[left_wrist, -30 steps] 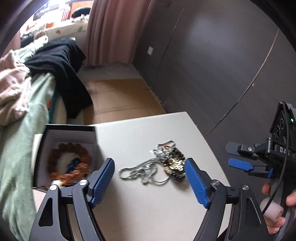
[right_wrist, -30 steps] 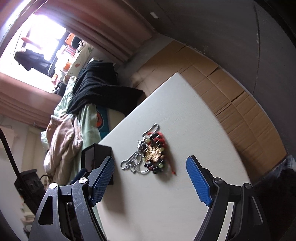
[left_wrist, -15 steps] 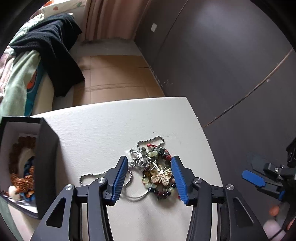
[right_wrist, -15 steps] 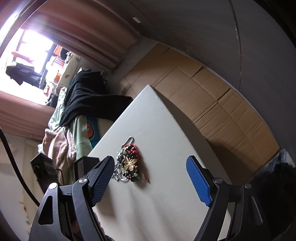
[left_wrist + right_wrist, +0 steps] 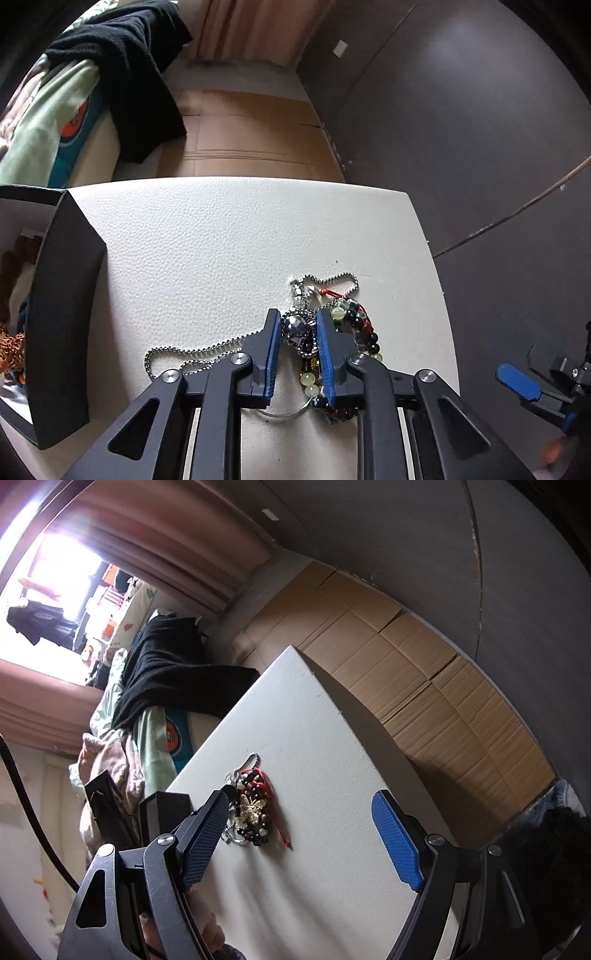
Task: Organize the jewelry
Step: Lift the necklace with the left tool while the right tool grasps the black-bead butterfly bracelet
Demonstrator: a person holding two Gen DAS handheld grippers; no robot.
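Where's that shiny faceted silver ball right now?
In the left wrist view, the silver ball sits between the closing left claw's blue fingers, on the white table, beside the beaded bracelets.

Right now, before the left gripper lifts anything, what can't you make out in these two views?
- Left wrist: open black box contents cut off by the frame edge and its wall.
- Left wrist: closing left gripper straddles a faceted silver bead; pad contact unclear.
- Left wrist: beaded bracelets partly hidden by a finger.
- Right wrist: silver ball chain mostly hidden by open right gripper.
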